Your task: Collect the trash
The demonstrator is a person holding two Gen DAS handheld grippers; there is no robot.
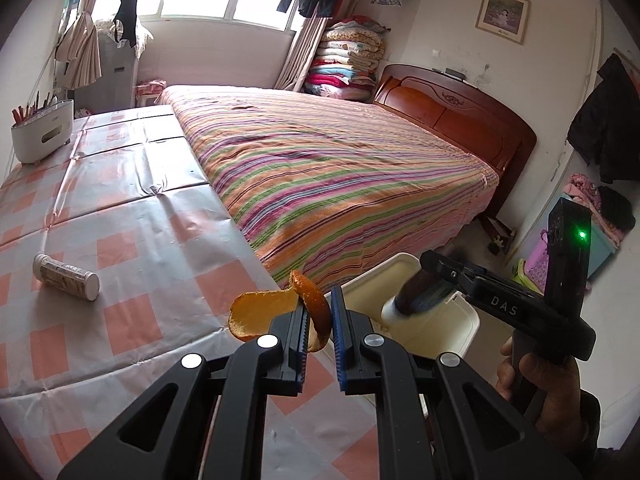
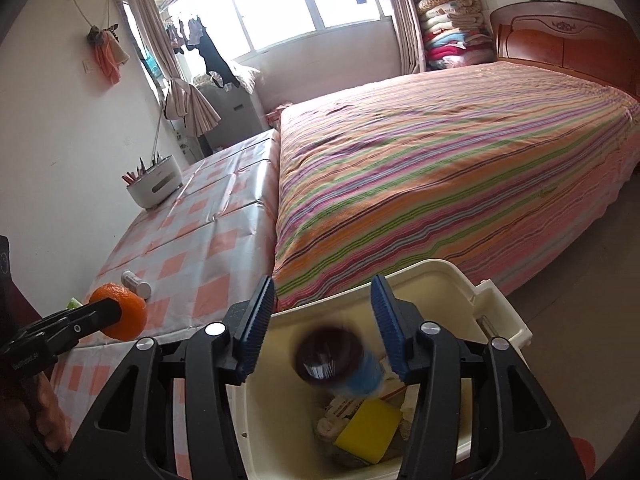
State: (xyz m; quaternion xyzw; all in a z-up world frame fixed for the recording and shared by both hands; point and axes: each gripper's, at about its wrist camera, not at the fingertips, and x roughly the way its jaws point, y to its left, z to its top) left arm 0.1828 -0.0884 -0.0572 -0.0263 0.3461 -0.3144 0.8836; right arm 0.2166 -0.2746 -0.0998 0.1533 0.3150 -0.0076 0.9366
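Note:
My left gripper [image 1: 320, 312] is shut on a curled orange peel [image 1: 272, 314] and holds it above the table edge; it also shows in the right wrist view [image 2: 120, 316]. My right gripper [image 2: 322, 320] is open over the cream trash bin [image 2: 460, 280]. A dark-capped bottle with a blue label [image 2: 340, 360], blurred, is in the air between the open fingers above the bin; in the left wrist view it [image 1: 416, 296] sits just under the right gripper [image 1: 436, 276]. The bin [image 1: 376, 284] holds a yellow sponge [image 2: 370, 430] and paper scraps.
A white tube bottle [image 1: 66, 276] lies on the checked tablecloth [image 1: 140, 220]. A white holder with pens [image 1: 42, 132] stands at the table's far left. A striped bed [image 1: 340, 168] adjoins the table; the bin stands beside both.

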